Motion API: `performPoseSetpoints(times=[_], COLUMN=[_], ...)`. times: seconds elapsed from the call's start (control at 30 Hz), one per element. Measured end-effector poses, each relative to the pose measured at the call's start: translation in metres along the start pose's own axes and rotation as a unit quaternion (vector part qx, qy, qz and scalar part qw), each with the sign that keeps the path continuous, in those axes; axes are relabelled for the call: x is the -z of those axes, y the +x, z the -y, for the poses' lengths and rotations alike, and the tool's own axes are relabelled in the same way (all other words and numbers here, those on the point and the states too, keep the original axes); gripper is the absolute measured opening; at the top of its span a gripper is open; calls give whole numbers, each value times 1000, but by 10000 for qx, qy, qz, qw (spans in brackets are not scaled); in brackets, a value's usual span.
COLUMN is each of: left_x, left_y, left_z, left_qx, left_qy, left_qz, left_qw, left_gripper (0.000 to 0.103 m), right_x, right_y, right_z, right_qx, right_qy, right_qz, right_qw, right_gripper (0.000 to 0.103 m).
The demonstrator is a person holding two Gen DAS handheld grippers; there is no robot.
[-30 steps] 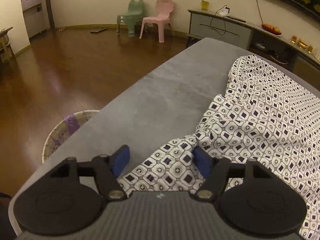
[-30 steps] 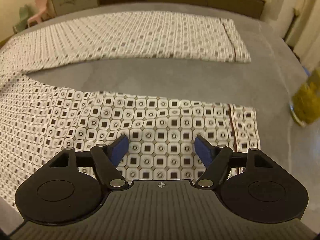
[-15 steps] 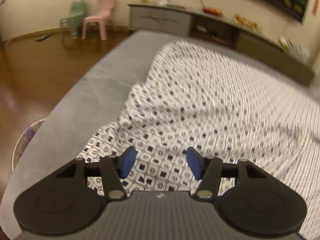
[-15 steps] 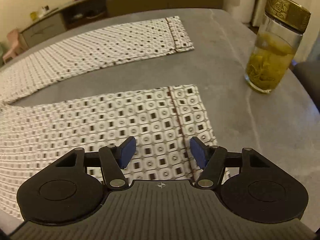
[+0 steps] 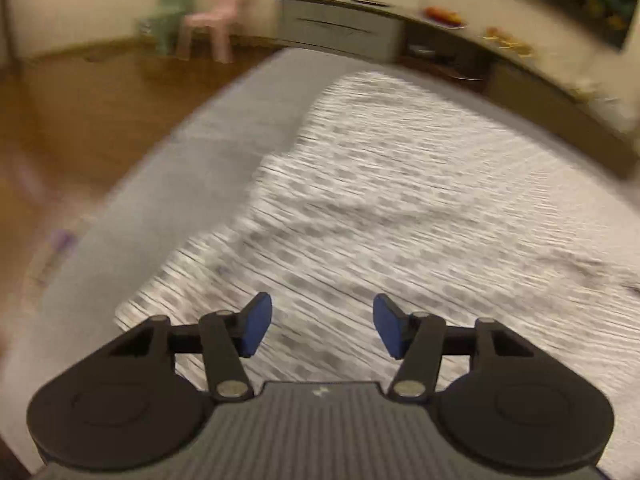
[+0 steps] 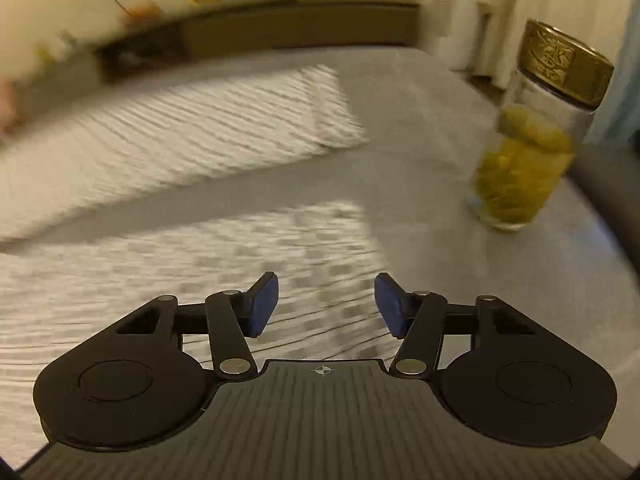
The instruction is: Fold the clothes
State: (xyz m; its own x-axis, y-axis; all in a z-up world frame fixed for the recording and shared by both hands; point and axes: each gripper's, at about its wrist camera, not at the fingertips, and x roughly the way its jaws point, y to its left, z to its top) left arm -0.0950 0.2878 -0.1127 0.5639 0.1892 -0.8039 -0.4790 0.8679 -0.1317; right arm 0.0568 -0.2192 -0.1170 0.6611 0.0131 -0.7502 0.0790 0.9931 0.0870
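Observation:
White trousers with a dark square print lie spread on the grey table, blurred by motion. My left gripper hovers over the rumpled near-left end of the cloth, jaws apart, nothing pinched. In the right wrist view the near trouser leg runs under my right gripper, close to its hem edge. The far leg lies flat beyond a bare grey strip. The right jaws are closing, and the cloth lies below the pads, not pressed between them.
A glass jar with a brass lid and yellow contents stands on the table right of the near hem. Beyond the table's left edge are wood floor, a woven basket, a pink chair and a grey sideboard.
Both grippers' jaws have narrowed. The left view swung from the table's left edge onto the cloth. The right view slid toward the hem, and the jar came into sight.

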Motion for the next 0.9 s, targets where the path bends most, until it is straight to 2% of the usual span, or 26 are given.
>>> performPoseSetpoints(times=[0.07, 0.13, 0.23, 0.33, 0.4, 0.43, 0.5, 0.57, 0.63, 0.67, 0.73, 0.9], left_x=[12, 23, 29, 30, 28, 30, 34, 39, 39, 37, 27, -14], left_y=[-2, 1, -2, -7, -18, -23, -30, -23, -15, -17, -25, -41], left_z=[-2, -9, -22, -33, -34, -32, -26, -23, -25, -25, -22, 9], left_qx=[150, 43, -385, -827, -1007, -864, -583, -546, -729, -760, -514, 261], left_qy=[25, 49, 197, 138, 61, 85, 143, 234, 188, 91, -167, -536], left_qz=[-168, -304, -206, -252, -165, -99, -112, -338, -454, -438, -296, 49], left_qw=[9997, 9995, 9989, 9962, 9948, 9962, 9981, 9977, 9961, 9961, 9981, 9982], left_gripper=[58, 58, 58, 57, 57, 58, 63, 65, 66, 66, 66, 69], right_x=[11, 20, 24, 21, 21, 21, 22, 26, 32, 32, 27, -21], right_y=[-6, -1, 5, 9, 7, 4, -5, -7, -1, -1, -2, -22], right_z=[-17, -36, -47, -37, -31, -29, -28, -28, -27, -26, -16, 5], right_qx=[-537, -771, -500, -175, 103, 157, -65, -459, -493, -367, -266, -529], right_qy=[-324, -804, -1231, -1103, -1071, -1078, -1062, -1021, -1132, -1173, -961, -442], right_qz=[-229, -537, -611, -621, -556, -494, -373, -455, -688, -701, -654, 0], right_qw=[9978, 9923, 9892, 9918, 9926, 9928, 9936, 9927, 9900, 9899, 9929, 9976], right_gripper=[59, 59, 62, 71, 68, 64, 63, 64, 70, 71, 66, 67])
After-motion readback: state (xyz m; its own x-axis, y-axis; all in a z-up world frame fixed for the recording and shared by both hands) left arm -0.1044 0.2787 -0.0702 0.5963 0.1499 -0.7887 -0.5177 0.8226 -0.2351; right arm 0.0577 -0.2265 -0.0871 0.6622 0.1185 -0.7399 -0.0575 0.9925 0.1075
